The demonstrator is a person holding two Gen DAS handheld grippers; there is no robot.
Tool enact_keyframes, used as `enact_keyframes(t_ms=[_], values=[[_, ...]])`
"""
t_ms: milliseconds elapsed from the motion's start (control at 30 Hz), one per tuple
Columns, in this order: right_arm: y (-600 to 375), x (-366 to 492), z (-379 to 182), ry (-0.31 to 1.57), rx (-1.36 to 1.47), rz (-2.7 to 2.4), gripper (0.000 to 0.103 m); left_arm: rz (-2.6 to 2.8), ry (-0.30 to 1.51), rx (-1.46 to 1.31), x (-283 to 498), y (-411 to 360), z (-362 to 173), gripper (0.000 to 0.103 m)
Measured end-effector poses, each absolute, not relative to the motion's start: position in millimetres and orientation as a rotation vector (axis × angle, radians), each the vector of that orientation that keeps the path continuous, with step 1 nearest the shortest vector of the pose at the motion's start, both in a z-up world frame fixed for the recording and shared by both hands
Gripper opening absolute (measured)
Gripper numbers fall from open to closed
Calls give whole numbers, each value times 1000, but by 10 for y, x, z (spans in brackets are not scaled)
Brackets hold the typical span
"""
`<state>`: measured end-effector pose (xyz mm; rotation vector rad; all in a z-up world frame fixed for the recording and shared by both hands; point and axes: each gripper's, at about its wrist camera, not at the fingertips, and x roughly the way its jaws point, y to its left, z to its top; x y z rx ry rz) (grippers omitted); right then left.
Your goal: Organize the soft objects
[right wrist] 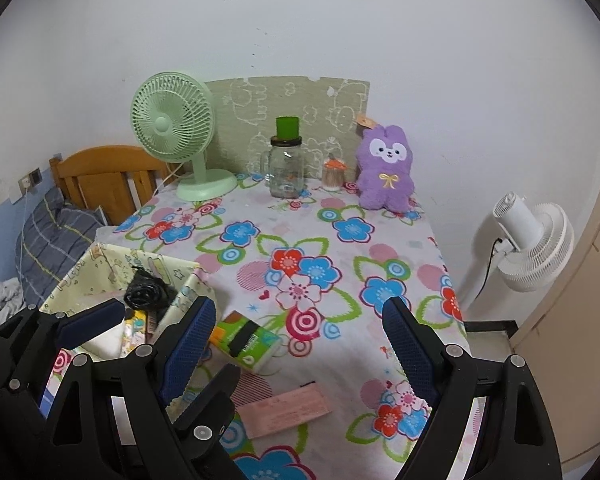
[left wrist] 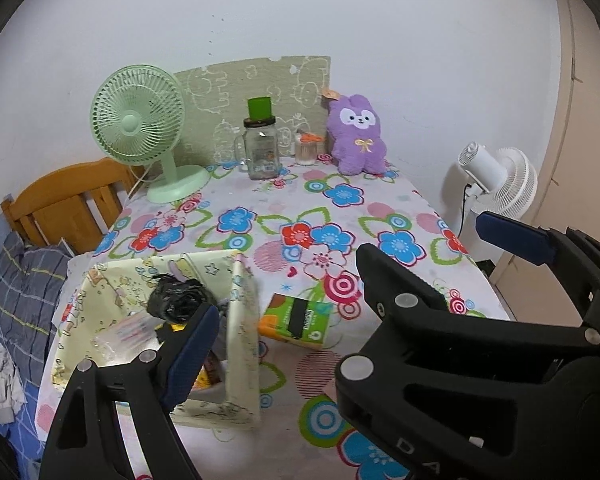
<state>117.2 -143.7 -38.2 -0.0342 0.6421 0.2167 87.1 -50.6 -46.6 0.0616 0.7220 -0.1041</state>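
A cream patterned fabric bin [left wrist: 242, 344] is seen at the near left corner of the table [left wrist: 384, 200], against its left edge. Inside are a crumpled black bag [left wrist: 178, 300], clear plastic packets [left wrist: 128, 332] and other small items that cannot be made out. A green tissue pack [left wrist: 296, 320] lies flat just right of the bin. A glass jar [right wrist: 286, 172] with a green cap on top and a small toothpick holder [right wrist: 334, 174] stand at the far edge, between the green desk fan [right wrist: 174, 128] and the purple plush toy [right wrist: 386, 168]. The plush is propped upright in the far right corner, against the wall, well apart from the bin. The middle of the floral cloth is left open between pack and plush. A pink paper slip [right wrist: 284, 408] lies near the front edge.

The left gripper [right wrist: 140, 316] is spread wide over the bin, nothing held. The right gripper [right wrist: 300, 320] is also wide open above the cloth, beside the tissue pack, nothing touched.
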Motion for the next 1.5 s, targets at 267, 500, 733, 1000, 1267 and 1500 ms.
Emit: enact_keyframes(t_ms=[267,500,733,1000,1267,1500], values=[[-1626,1184,-525,665,-24,200,88,-127,754,61,902,-680,-598,88],[-1744,1201,-692,696,-20,196,88,-141,781,58,935,-798,-745,88],[-1805,1257,-887,734,0,210,88,-149,829,53,996,-866,-922,88],[-1795,1412,-1076,749,-18,292,88,-112,868,33,1087,-886,-1107,88],[-1689,1585,-1287,762,-108,368,88,-46,936,2,1186,-866,-1348,88],[-1558,1749,-1492,794,-153,484,88,11,998,-61,1268,-802,-1552,82]])
